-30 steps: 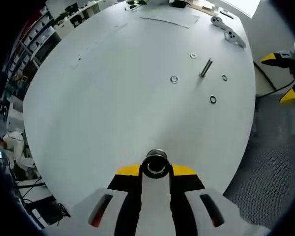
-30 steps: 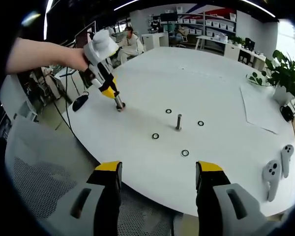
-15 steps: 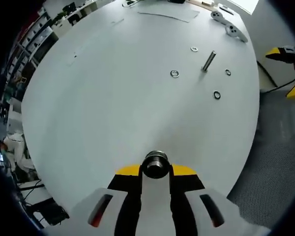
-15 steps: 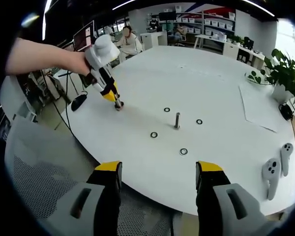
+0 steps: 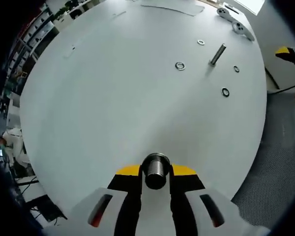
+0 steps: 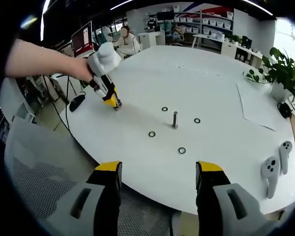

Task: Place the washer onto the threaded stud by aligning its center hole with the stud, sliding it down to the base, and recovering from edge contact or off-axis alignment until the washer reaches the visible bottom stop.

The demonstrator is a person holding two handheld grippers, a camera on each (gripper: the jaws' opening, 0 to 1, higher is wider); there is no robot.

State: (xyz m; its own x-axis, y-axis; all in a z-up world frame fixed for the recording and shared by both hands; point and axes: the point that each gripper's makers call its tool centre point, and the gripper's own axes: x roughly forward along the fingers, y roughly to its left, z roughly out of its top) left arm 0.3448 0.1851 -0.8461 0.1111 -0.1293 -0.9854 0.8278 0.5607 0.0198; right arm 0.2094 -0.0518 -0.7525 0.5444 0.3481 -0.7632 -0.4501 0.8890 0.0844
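A slim upright threaded stud (image 6: 174, 119) stands mid-table, with several dark washers lying flat around it, such as one washer (image 6: 151, 133) to its near left and another washer (image 6: 181, 150) in front. The same stud (image 5: 217, 54) and a washer (image 5: 180, 66) appear far off in the left gripper view. My left gripper (image 5: 155, 173) is shut on a short threaded metal cylinder (image 5: 155, 169). A hand holds that left gripper (image 6: 108, 96) tilted near the table's left edge, well apart from the stud. My right gripper (image 6: 157, 179) is open, off the table's near edge.
The round white table (image 6: 221, 162) has two white controllers (image 6: 273, 169) at its right, a paper sheet (image 6: 258, 105) and a potted plant (image 6: 278, 73) beyond. A black object (image 6: 78, 101) sits by the left edge. Grey mesh floor lies below my right gripper.
The left gripper has tilted and drawn slightly back from the table, so the metal cylinder now shows more of its threaded side. The right gripper stays open; stud and washers have not moved.
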